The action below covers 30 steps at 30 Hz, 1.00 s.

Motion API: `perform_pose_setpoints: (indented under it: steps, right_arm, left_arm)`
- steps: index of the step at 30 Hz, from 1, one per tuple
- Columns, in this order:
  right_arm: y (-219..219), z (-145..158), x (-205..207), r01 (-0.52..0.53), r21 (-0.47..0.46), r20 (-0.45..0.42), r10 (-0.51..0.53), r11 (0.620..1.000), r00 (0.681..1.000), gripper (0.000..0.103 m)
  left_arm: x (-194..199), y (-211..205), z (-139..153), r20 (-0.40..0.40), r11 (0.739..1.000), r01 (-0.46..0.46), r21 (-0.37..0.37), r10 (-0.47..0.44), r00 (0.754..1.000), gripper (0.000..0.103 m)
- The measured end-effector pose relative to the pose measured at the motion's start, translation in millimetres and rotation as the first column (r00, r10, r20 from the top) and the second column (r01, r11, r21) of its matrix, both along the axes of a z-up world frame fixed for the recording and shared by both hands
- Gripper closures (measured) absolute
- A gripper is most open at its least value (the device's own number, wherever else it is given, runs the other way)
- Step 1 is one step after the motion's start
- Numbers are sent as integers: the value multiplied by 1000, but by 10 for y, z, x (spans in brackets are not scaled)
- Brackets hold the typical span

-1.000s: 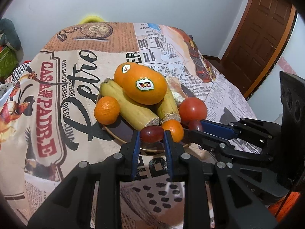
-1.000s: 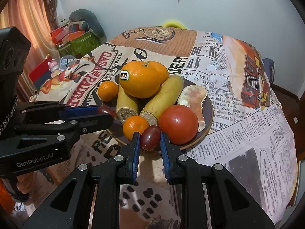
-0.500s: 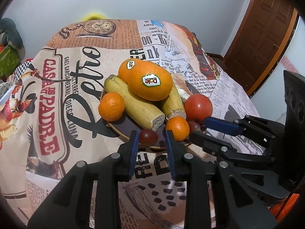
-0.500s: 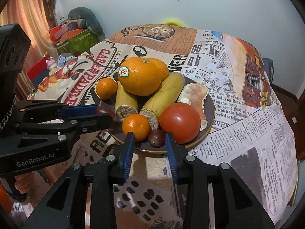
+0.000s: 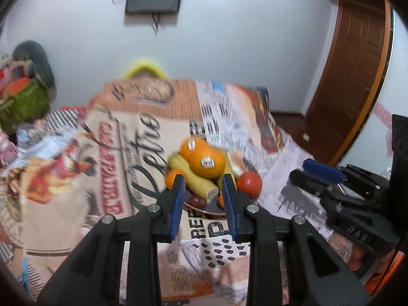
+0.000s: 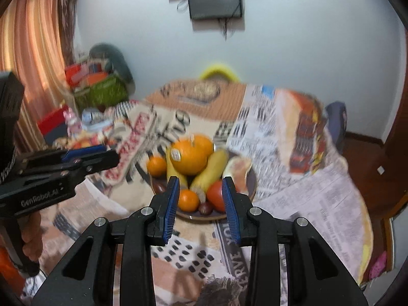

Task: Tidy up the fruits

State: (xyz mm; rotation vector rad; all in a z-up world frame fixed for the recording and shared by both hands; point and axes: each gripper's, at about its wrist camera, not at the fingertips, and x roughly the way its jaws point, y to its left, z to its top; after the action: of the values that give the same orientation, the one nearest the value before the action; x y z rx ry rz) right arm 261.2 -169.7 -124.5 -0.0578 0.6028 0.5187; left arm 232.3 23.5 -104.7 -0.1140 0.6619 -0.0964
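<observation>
Two grippers held above printed tablecloth (image 6: 318, 204) — left gripper (image 5: 204, 183) with jaws apart, nothing between; right gripper (image 6: 200, 186) likewise spread, empty. Plate (image 6: 252, 178) set mid-table, heaped: large oranges (image 6: 190, 156) stacked over bananas (image 6: 210, 169), tomato (image 6: 215, 195) at near right, small mandarin (image 6: 188, 200) and dark grape (image 6: 205, 207) at front rim — all blurred.

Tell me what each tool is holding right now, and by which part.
Nothing is held. The left tool and right tool are both open and empty, clear of the plate; both dark grapes lie on it.
</observation>
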Motion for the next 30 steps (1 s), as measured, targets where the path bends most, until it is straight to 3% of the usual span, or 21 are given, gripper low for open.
perform_pose_setpoints:
  steps: [5, 11, 13, 15, 23, 30]
  right_arm:
    - [-78, 458, -386, 7, 60, 112, -13, 998, 994, 72]
    - [-166, 875, -956, 10, 108, 253, -37, 994, 967, 72]
    - [-209, 972, -1118, 8, 131, 289, -46, 991, 956, 71]
    - [-253, 1040, -1244, 9, 148, 315, -56, 989, 947, 70]
    - [-273, 1085, -1443, 49, 156, 377, -105, 987, 920, 38]
    - [-300, 1089, -1519, 83, 169, 388, -143, 982, 910, 23]
  left_arm:
    - [-495, -8, 534, 146, 1000, -19, 10, 18, 989, 74]
    - [-1086, -133, 1041, 292, 999, -18, 46, 3, 956, 74]
    - [-1237, -170, 1141, 318, 999, -15, 52, -3, 948, 68]
    - [-1363, -199, 1214, 342, 999, -13, 52, -5, 940, 55]
    - [-1694, -260, 1367, 411, 998, -25, 62, -3, 912, 35]
    - [-1817, -284, 1383, 437, 997, -49, 65, 16, 899, 12]
